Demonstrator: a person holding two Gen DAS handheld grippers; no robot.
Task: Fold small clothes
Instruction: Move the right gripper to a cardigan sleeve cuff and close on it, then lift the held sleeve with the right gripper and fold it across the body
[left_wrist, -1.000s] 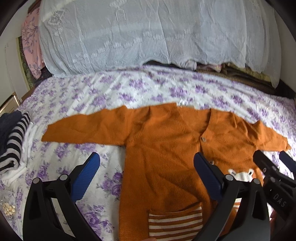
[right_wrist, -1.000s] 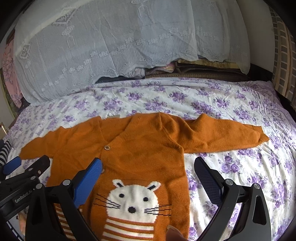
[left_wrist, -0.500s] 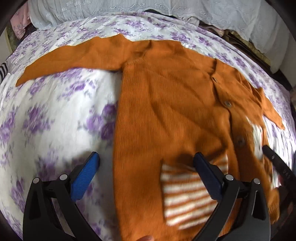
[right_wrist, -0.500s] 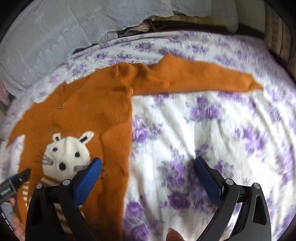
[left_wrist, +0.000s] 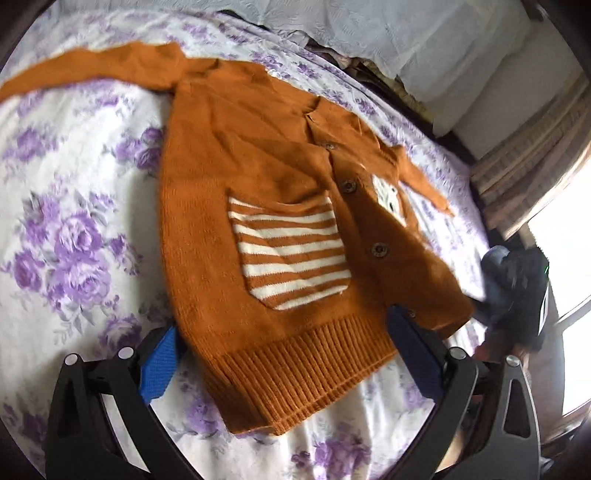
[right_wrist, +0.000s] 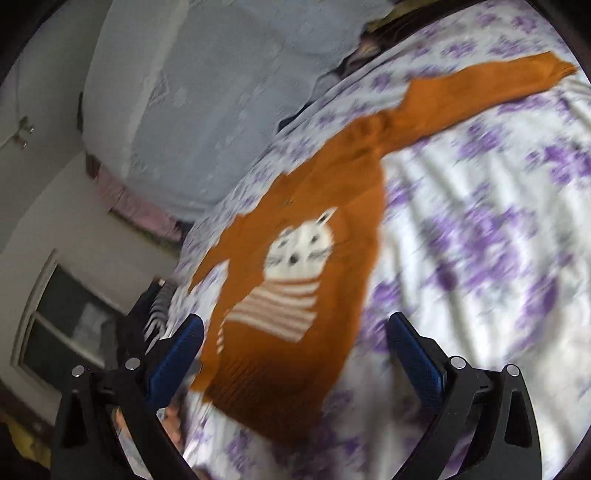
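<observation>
An orange knitted cardigan (left_wrist: 258, 177) lies flat on the flowered bed sheet (left_wrist: 66, 229), sleeves spread out to both sides. It has a striped pocket (left_wrist: 291, 254), brown buttons and a white cat face (right_wrist: 301, 247). My left gripper (left_wrist: 286, 350) is open, its blue pads straddling the ribbed hem at the lower left corner of the cardigan. My right gripper (right_wrist: 293, 345) is open too, hovering over the hem on the cat side. The right wrist view is blurred by motion. Neither gripper holds any cloth.
A large bundle under a white lace cover (right_wrist: 207, 85) lines the far side of the bed. Striped and dark folded clothes (right_wrist: 155, 314) sit at the bed's left edge. A curtain and bright window (left_wrist: 546, 177) stand to the right. The sheet (right_wrist: 480, 229) beside the cardigan is bare.
Both grippers dropped from a raised view of the whole cardigan down toward its hem and tilted outward. The cardigan stays in place and both grippers stay open.
</observation>
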